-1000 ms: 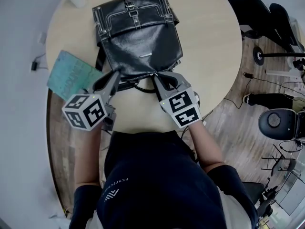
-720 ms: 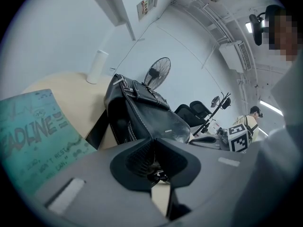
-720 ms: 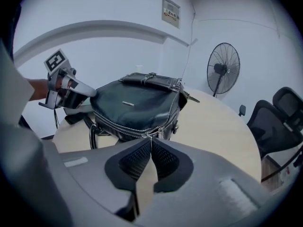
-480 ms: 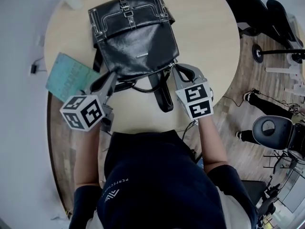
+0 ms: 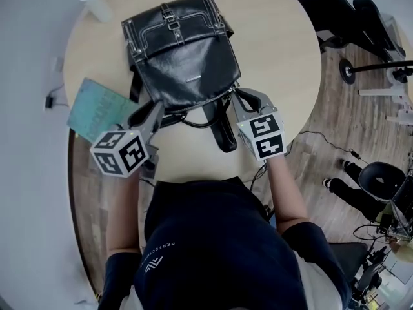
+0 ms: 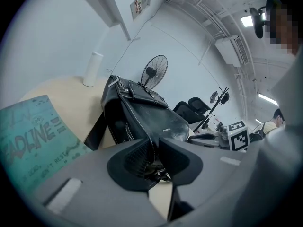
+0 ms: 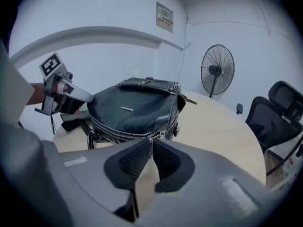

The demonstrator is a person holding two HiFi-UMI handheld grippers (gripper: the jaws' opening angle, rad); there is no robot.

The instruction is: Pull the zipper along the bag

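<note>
Over the last second the right gripper (image 5: 233, 95) has slid from the middle of the bag (image 5: 184, 50) to its right corner. The head view shows glossy black leather with a buckled flap, on a round pale-wood table (image 5: 284, 50). In the left gripper view, the left gripper (image 6: 153, 140) is opening, with the bag's stitched edge between its ribbed pads; a teal book (image 6: 33, 141) reads "DLINE". In the right gripper view, the jaws are easing apart but pinch the thin metal zipper pull (image 7: 151, 148).
</note>
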